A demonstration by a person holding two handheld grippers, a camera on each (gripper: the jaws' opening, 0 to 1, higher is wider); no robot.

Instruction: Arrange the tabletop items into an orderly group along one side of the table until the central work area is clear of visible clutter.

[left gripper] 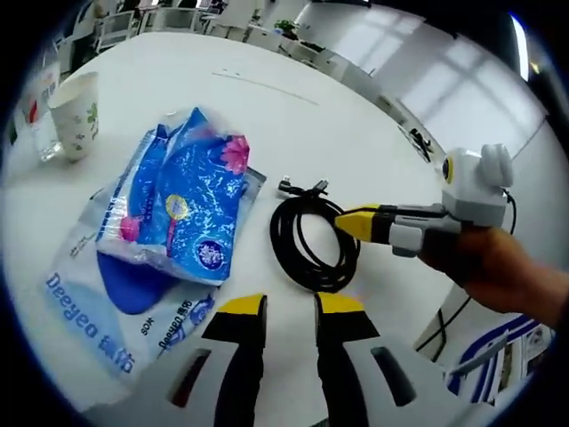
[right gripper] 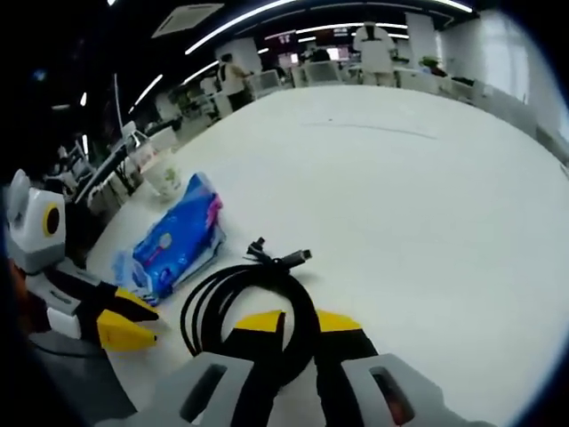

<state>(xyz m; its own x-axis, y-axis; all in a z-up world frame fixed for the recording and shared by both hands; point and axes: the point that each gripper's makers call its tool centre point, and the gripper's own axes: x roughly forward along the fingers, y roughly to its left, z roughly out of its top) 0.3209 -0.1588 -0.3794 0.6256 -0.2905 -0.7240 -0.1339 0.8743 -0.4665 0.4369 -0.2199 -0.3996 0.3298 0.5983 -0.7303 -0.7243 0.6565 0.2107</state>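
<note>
A coiled black cable (left gripper: 307, 258) (right gripper: 213, 298) lies on the white table (left gripper: 293, 116), its plugs (left gripper: 302, 187) pointing away. My right gripper (left gripper: 342, 222) (right gripper: 300, 322) reaches in from the right, held by a hand (left gripper: 498, 267), and is shut on the coil's near strand. Left of the cable, blue tissue packs (left gripper: 191, 191) (right gripper: 173, 240) lie stacked on a flat "Deeyeo" pack (left gripper: 98, 311). My left gripper (left gripper: 291, 307) (right gripper: 133, 320) hovers open just short of the cable and the packs, holding nothing.
A patterned paper cup (left gripper: 76, 111) (right gripper: 165, 178) and a clear cup (left gripper: 40, 124) stand at the far left edge. The table's edge (left gripper: 418, 142) runs along the right. A blue-and-white bag (left gripper: 498, 356) sits beyond it. Chairs (right gripper: 267, 80) and desks stand past the far side.
</note>
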